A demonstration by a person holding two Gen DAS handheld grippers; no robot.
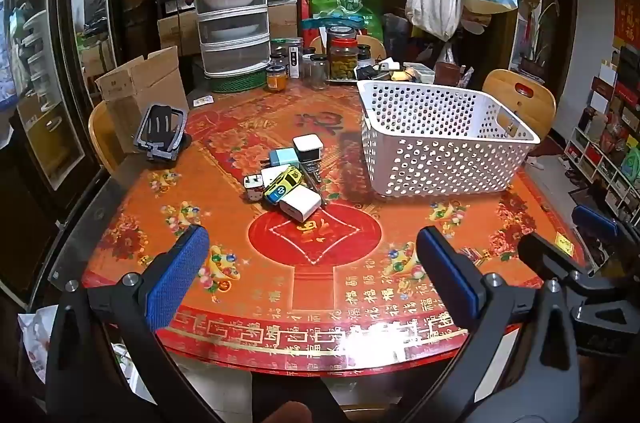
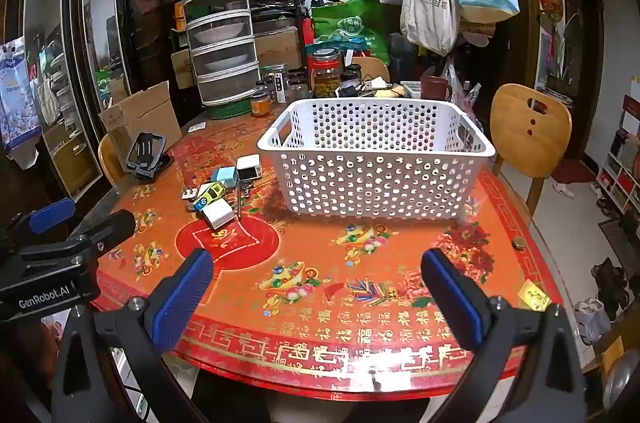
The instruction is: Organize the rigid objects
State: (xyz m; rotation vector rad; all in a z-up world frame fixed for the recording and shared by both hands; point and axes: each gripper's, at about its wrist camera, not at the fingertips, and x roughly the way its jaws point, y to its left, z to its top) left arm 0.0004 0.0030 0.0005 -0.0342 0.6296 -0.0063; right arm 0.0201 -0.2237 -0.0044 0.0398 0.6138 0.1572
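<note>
Biggest thing on the surface [image 2: 400, 263] is the white perforated basket [image 2: 376, 179], and that's our landmark. It stands upright with nothing visible inside, a light, stiff plastic tub with cut-out handles at the ends. It looks like the place the small items should end up, so it probably needs no lifting.

Just to the left of the basket, near but apart from it, sits the cluster of little rigid objects. The white charger block [image 1: 301, 204] lies at the end of the pile farthest from the basket's back rim, nearest the grippers. It is hard, smooth and boxy; I'd pinch it across its two flat faces, since the glossy shell could slip if caught on a corner. The yellow-and-blue toy car [image 1: 283, 183] leans against it: light and stiff, best taken across its sides, not over the rounded roof. The white cube adapter [image 1: 307, 148] stands closest to the basket's left wall, and the pale blue plug [image 1: 281, 157] is beside it. The small patterned plug [image 1: 253, 186] is the outermost piece, farthest left of the basket. All are light, hard and unlikely to break. They touch one another, so lifting one may nudge its neighbours.

Left gripper [image 1: 312, 271] hangs spread wide and empty over the surface's near edge, short of the pile. Right gripper [image 2: 318, 293] is also spread wide and empty, in front of the basket's near wall.
</note>
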